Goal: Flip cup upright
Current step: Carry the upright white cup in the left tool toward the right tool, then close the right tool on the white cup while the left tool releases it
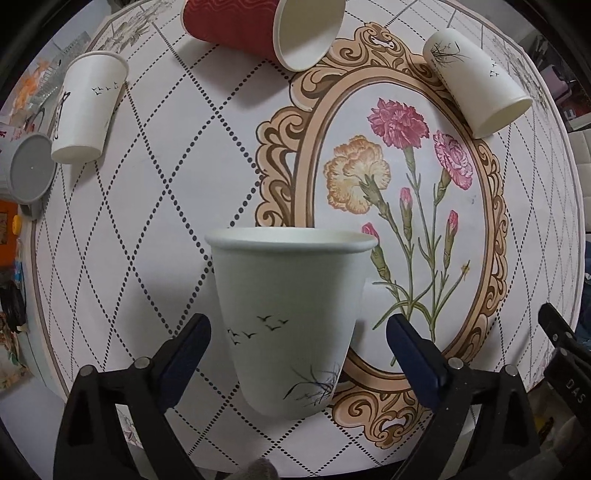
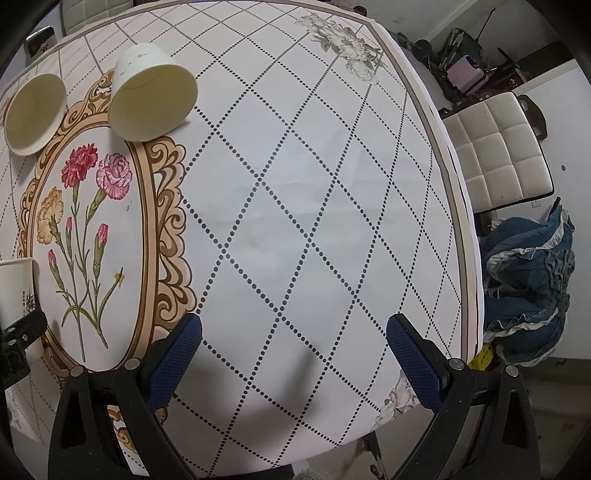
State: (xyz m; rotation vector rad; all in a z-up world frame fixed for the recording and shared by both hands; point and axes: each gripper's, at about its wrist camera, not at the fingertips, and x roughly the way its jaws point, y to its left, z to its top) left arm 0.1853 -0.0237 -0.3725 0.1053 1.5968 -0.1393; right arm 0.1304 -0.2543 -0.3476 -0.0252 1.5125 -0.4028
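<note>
A white paper cup (image 1: 288, 317) with bird and grass prints stands upright on the table, between the blue fingers of my left gripper (image 1: 297, 350). The jaws are open, with a gap on each side of the cup. The same cup shows at the left edge of the right wrist view (image 2: 14, 291). My right gripper (image 2: 293, 350) is open and empty above bare tablecloth. A red cup (image 1: 258, 29) lies on its side at the far edge. A white cup (image 1: 476, 81) lies on its side at far right; it also shows in the right wrist view (image 2: 151, 99). Another white cup (image 1: 86, 107) stands upright at far left.
The round table (image 2: 332, 184) has a diamond-pattern cloth with a flower medallion (image 1: 406, 184). A grey container (image 1: 27, 171) sits at the left table edge. A white padded chair (image 2: 502, 155) and blue cloth pile (image 2: 532, 288) are beyond the table's right edge.
</note>
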